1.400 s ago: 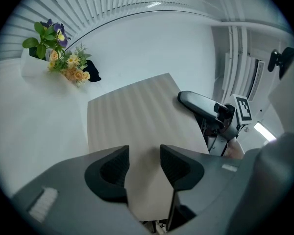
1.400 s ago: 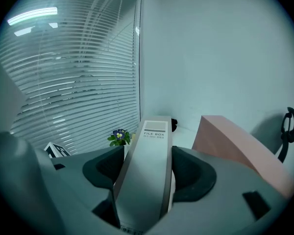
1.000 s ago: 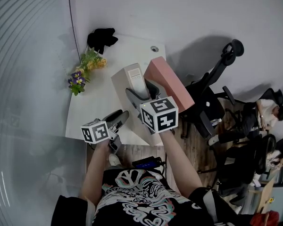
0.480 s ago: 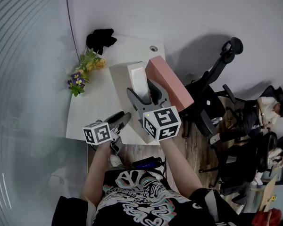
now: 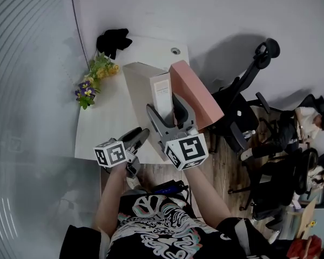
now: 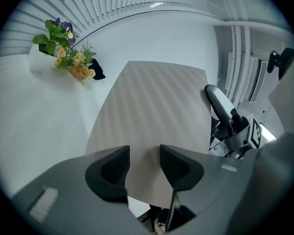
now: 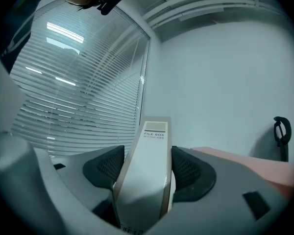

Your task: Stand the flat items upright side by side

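On the tabletop (image 5: 105, 124), my right tool (image 5: 169, 108) pinches the grey file box (image 5: 143, 89) at its spine, long axis nearly upright; left tool (image 5: 136, 137) spread.

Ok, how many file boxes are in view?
2: the beige file box gripped by the right tool, and the pink file box standing just right of it. None appear hidden.

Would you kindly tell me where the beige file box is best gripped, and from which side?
Across its narrow labelled spine, coming level from the near edge of the desk, where the right gripper is clamped. The beige file box shows its broad side to the open left gripper, too wide for jaws, and the pink file box flanks the other.
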The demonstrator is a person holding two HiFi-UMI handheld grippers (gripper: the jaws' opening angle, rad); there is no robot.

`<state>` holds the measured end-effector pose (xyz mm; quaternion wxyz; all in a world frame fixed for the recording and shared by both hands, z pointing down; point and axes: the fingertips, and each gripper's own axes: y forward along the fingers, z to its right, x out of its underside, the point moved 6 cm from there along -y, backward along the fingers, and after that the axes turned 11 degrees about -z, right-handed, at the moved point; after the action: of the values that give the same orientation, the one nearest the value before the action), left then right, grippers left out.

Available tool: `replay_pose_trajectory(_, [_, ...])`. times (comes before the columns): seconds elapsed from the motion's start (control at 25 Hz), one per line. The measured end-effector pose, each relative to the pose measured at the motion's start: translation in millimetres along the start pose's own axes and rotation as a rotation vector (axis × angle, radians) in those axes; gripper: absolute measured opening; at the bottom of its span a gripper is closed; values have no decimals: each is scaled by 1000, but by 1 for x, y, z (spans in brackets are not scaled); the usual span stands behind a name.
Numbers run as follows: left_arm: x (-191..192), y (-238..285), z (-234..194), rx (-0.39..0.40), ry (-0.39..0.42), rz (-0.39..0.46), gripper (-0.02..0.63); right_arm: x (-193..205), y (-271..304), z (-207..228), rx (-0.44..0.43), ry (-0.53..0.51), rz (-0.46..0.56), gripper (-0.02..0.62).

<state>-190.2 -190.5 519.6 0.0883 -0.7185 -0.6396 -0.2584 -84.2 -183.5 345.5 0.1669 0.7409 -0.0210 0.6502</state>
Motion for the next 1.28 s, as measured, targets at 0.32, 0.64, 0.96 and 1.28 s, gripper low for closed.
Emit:
replay_pose_trajectory(0.32, [9,8,-5,6,-41,12,186,5,-22,2,8,-15,45,302])
replay_pose_trajectory(0.64, [18,13,-10,-34,-72,45,172,17,-43,0,4,-20,63,301])
replay_pose_trajectory(0.96, [26,19,-16,-48,-89,56,170,30,-63,1,25,3,44,298])
replay_pose_trajectory(1.28, [31,31,-14,-59,-71,33,156,58,-76,10,50,4,-39,295])
